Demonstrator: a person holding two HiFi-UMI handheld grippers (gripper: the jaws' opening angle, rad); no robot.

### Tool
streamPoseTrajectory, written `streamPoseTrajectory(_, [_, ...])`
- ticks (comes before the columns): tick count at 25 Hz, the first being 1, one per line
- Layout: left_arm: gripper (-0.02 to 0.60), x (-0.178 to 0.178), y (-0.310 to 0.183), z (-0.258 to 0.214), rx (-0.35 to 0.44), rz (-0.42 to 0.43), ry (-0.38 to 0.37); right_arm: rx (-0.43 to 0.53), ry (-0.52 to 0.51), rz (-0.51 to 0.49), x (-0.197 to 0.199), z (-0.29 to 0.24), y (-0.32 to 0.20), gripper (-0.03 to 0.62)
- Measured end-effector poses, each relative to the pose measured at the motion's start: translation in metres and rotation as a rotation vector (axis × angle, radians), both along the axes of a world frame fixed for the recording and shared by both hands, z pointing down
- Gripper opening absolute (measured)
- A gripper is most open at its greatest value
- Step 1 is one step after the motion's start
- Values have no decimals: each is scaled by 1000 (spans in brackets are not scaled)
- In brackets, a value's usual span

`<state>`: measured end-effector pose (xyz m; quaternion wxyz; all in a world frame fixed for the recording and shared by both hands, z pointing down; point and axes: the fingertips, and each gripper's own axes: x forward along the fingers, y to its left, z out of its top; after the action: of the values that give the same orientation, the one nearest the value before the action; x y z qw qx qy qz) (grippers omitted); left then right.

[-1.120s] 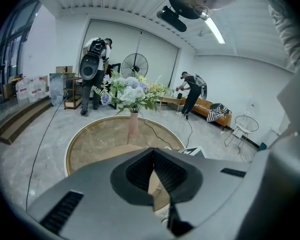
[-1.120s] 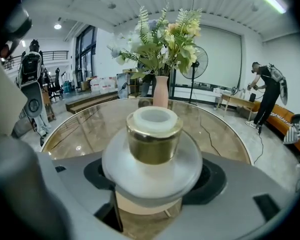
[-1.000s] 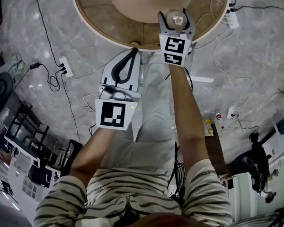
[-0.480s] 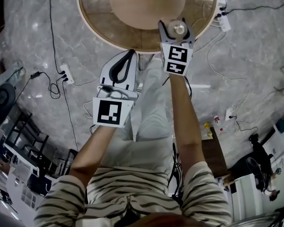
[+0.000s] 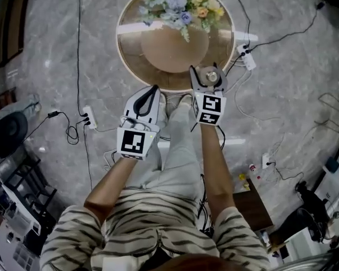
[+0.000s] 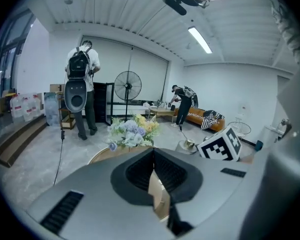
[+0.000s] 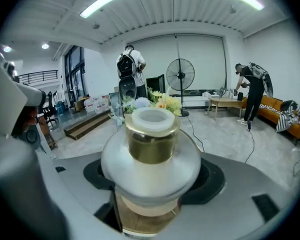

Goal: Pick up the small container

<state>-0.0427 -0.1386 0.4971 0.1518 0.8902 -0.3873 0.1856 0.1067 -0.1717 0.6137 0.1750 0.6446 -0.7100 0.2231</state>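
Frosted glass with a gold collar and a white cap: the small container point(image 7: 150, 156) sits between the 2 jaws of the right tongs point(image 5: 208, 78), which stand wide and press on its broad rounded body from either side. The grip lies on the widest part of the jar, likely because the bulge gives the pads something to seat against, so the jar cannot slide down and out. It is held upright, cap uppermost, which keeps whatever is inside level.

In the head view the jar is over the near edge of the round wooden bench point(image 5: 124, 66), well apart from the bunch of flowers point(image 5: 178, 4) at the far side. The right gripper view shows wood just under the jar's base; whether the base is clear of it I cannot tell, though the firm hold suggests the pick is made or nearly so.

The left tongs point(image 5: 153, 90) are closed, jaws meeting with nothing between them. They hang off the bench beside its near edge, over the floor and near the right tongs, probably parked out of the way since 1 grip is enough for so small a thing. Cables point(image 5: 78, 49) trail across the grey marble floor point(image 5: 294, 66) around the bench.
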Motion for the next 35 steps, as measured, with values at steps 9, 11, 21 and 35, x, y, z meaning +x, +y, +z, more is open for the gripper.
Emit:
streamPoseTrajectory(9, [-4, 3, -26, -91, 72, 10, 20, 82, -38, 26, -3, -118, 11, 339])
streamPoseTrajectory(11, [-3, 8, -30, -110, 85, 16, 19, 92, -49, 32, -1, -142, 13, 339])
streamPoseTrajectory(21, [-5, 3, -18, -194, 137, -26, 49, 181, -76, -9, -16, -261, 39, 339])
streamPoseTrajectory(35, [-3, 27, -5, -284, 241, 23, 106, 308, -89, -69, -8, -382, 46, 339])
